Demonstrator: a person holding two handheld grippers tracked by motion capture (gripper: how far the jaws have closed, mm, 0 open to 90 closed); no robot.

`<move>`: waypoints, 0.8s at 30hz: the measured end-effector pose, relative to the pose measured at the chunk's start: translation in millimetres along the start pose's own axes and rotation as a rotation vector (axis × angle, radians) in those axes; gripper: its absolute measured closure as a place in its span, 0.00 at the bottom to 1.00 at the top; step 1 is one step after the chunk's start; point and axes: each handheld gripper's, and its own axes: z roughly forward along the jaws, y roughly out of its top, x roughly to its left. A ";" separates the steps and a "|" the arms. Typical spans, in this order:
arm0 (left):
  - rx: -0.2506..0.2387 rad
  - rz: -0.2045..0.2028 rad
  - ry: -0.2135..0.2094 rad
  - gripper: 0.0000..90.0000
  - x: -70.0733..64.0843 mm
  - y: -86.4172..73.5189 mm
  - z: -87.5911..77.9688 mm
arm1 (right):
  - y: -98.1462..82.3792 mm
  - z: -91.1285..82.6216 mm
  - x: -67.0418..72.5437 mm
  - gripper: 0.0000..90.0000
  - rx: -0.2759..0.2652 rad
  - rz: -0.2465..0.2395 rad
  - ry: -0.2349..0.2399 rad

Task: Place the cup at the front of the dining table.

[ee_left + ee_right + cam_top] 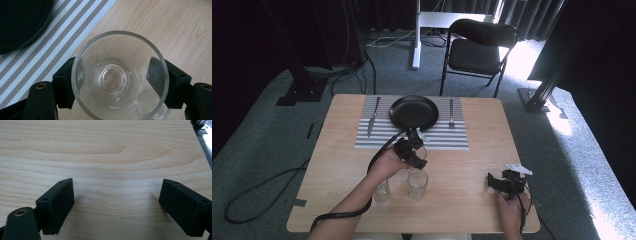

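Observation:
A clear drinking glass (120,75) sits between the black jaws of my left gripper (115,82), seen from above through its rim, with a pad pressed on either side. In the high view the left gripper (417,150) hovers at the near edge of the striped placemat (377,137). Just below it a second clear glass (417,184) stands on the wooden table (462,165). A third glass (382,191) stands beside the forearm. My right gripper (493,182) rests low at the table's right, and its jaws (116,202) stand wide apart over bare wood.
A black plate (414,112) lies on the placemat with a knife (373,120) to its left and a fork (451,114) to its right. A black folding chair (477,52) stands beyond the table. Cables trail over the floor at the left.

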 end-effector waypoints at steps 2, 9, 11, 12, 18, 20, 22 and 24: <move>0.001 -0.003 0.002 0.32 2.3 -2.7 -0.9 | 0.0 0.0 0.1 0.14 0.000 0.001 0.000; 0.009 -0.032 0.003 0.32 11.6 -13.8 -4.2 | 0.0 0.0 0.0 0.14 0.000 0.000 0.000; 0.011 -0.039 0.006 0.32 15.0 -17.4 -6.0 | 0.0 0.0 0.0 0.14 0.000 0.000 0.000; 0.011 -0.040 0.009 0.32 16.0 -18.7 -6.6 | 0.0 0.0 0.0 0.14 0.000 0.000 0.000; 0.012 -0.056 0.035 0.32 23.9 -28.0 -14.5 | 0.0 0.0 0.0 0.14 0.000 0.000 0.000; 0.009 -0.069 0.041 0.32 27.9 -31.2 -18.2 | 0.0 0.0 0.0 0.14 0.000 0.000 0.000; 0.014 -0.074 0.049 0.32 31.8 -34.4 -21.9 | 0.0 0.0 0.0 0.14 0.000 0.000 -0.001; 0.017 -0.080 0.053 0.32 35.7 -37.4 -25.1 | 0.0 0.0 0.0 0.14 0.000 0.001 -0.001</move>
